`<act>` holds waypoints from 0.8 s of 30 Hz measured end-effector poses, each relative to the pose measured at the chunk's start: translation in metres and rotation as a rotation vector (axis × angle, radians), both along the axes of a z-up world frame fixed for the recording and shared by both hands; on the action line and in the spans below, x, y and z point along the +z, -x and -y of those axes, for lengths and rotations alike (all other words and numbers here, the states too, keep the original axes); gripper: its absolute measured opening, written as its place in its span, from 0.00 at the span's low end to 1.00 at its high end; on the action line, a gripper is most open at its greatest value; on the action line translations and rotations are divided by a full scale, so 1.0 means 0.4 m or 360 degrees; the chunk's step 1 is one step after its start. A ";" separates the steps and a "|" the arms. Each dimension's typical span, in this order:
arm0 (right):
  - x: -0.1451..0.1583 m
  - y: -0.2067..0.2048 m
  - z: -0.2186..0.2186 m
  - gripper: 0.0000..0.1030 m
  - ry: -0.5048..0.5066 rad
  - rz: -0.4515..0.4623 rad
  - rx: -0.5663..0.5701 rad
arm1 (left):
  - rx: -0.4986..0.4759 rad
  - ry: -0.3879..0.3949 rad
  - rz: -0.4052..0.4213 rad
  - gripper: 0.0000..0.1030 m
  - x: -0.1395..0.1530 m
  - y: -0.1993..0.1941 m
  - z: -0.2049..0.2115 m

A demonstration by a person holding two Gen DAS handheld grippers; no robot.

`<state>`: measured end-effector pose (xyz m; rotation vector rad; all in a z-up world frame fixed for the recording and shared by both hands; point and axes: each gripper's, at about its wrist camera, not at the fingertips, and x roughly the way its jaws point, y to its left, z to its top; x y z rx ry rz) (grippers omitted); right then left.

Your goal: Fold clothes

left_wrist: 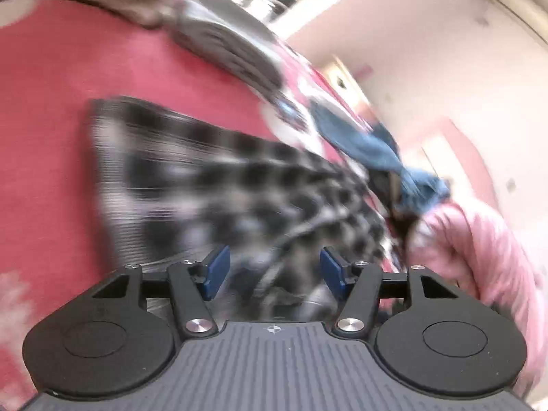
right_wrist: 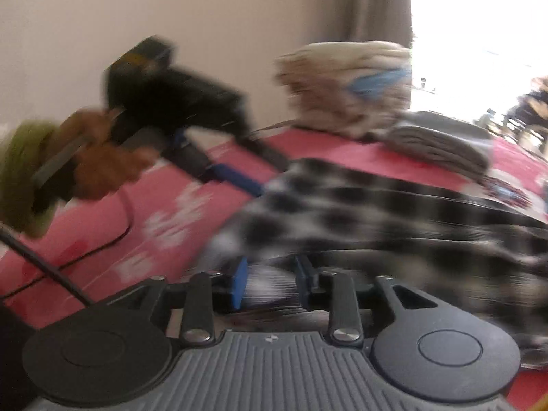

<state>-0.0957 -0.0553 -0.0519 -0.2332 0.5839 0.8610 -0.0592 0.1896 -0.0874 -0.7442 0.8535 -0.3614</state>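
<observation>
Checked shirt (left_wrist: 219, 185) spread on red bedcover (left_wrist: 68, 102), partly folded at best: one edge straight at 9 o'clock, the 3 o'clock side bunched; blur hides more. Folded grey pile (left_wrist: 226, 48) at 12 o'clock looks done; blue garment (left_wrist: 383, 150) at 2 o'clock probably left. Left gripper (left_wrist: 274, 270) released, pads apart, shirt just ahead at 12 o'clock, cloth seen through the gap, no pinch. Right gripper (right_wrist: 270, 281) also unclenched, shirt edge between pads; contact impossible to tell. Other gripper in a gloved hand (right_wrist: 102, 167) at 10 o'clock.
</observation>
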 end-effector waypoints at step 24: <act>-0.130 0.084 -0.152 0.22 0.0271 0.0269 -0.0041 | 0.0333 -0.0002 -0.0194 0.58 -0.078 -0.024 -0.140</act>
